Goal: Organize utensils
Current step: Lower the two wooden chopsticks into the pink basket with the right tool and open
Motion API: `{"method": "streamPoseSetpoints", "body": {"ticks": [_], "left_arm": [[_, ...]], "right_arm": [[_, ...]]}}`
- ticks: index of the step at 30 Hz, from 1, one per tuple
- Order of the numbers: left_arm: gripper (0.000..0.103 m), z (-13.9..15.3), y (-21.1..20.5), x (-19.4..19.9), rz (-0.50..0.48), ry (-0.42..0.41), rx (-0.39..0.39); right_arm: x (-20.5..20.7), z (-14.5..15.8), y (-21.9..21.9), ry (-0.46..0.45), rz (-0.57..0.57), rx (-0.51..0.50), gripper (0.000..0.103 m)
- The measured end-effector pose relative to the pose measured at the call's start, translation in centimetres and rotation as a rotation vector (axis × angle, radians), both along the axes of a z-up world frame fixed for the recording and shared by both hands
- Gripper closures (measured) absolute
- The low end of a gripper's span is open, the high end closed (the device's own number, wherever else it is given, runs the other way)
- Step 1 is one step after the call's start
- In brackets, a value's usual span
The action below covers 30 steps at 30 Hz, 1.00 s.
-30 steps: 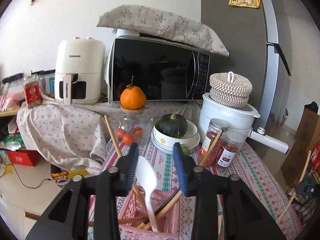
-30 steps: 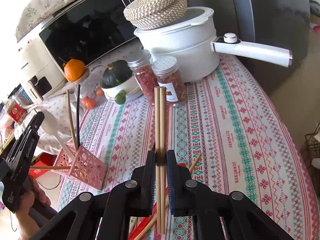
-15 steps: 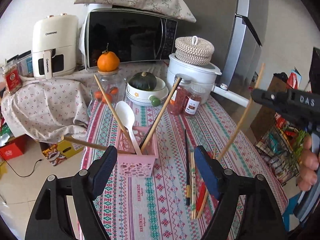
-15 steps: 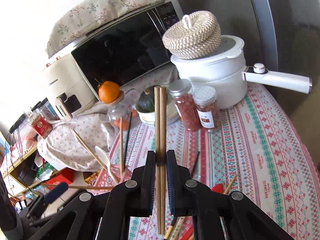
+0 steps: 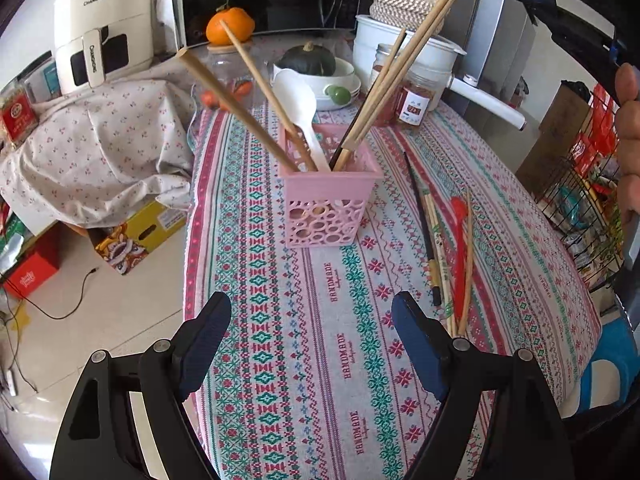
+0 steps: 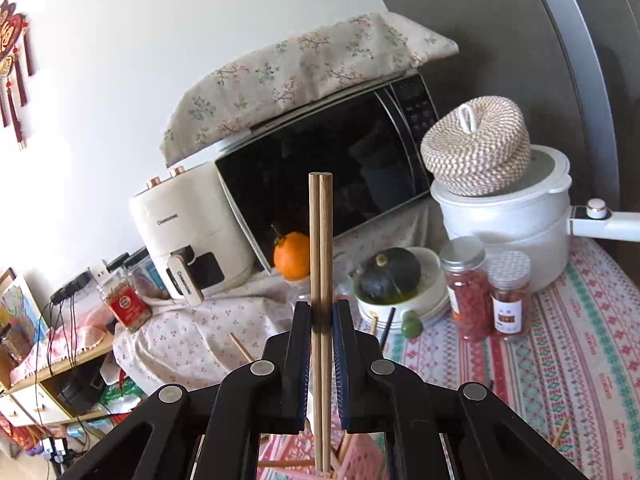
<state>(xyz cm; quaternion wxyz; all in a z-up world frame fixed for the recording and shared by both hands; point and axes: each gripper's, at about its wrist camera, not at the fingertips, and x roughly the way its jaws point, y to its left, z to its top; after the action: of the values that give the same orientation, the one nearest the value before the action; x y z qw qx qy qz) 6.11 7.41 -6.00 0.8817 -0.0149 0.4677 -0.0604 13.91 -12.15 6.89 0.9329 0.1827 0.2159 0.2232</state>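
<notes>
A pink perforated basket (image 5: 330, 196) stands on the patterned tablecloth (image 5: 320, 340). It holds a white spoon (image 5: 298, 108), two wooden sticks and a black chopstick. My right gripper (image 6: 321, 312) is shut on a pair of wooden chopsticks (image 6: 320, 240); their lower ends reach into the basket (image 6: 360, 462), and in the left wrist view the pair (image 5: 400, 64) leans up to the right. My left gripper (image 5: 310, 326) is open and empty, low over the cloth in front of the basket. More chopsticks (image 5: 436, 240) and a red spoon (image 5: 460, 240) lie on the cloth to the right.
Behind the basket stand a bowl with a green squash (image 5: 310, 60), two spice jars (image 6: 490, 292), a white pot (image 6: 504, 216) with a woven lid, a microwave (image 6: 328, 160) and an air fryer (image 5: 102, 24). The table's left edge drops to the floor (image 5: 100, 300). A wire rack (image 5: 588, 208) stands right.
My left gripper has drawn back from the basket and now looks down on it. My right gripper has carried the chopstick pair over the basket and lowered its ends in.
</notes>
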Motion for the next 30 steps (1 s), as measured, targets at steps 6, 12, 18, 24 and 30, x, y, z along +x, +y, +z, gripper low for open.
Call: {"method": "streamPoseSetpoints", "body": {"ticks": [6,12,18,24,30], "left_arm": [[0.018,-0.2,1.8,0.3,0.023,0.006,-0.002],[0.018,-0.3,2.4,0.5,0.027,0.003,0.013],[0.018,0.0,2.4,0.6,0.028,-0.008,0.017],[0.018,0.4,1.2,0.4,0.01,-0.015,0.016],[0.018,0.9,-0.9,0.4,-0.018,-0.015,0.011]], "right_arm": [[1.3,-2.1,3.1,0.003,-0.012,0.018,0.094],[2.0,-3.9,5.4,-0.008,-0.03,-0.049,0.094],[2.2,-4.2,4.8,0.028,0.005,-0.013,0.083],[1.0,-2.4,1.6,0.023,-0.004,-0.007,0.063],[-0.4,-1.3,-2.2,0.057,-0.021,-0.066,0.046]]}}
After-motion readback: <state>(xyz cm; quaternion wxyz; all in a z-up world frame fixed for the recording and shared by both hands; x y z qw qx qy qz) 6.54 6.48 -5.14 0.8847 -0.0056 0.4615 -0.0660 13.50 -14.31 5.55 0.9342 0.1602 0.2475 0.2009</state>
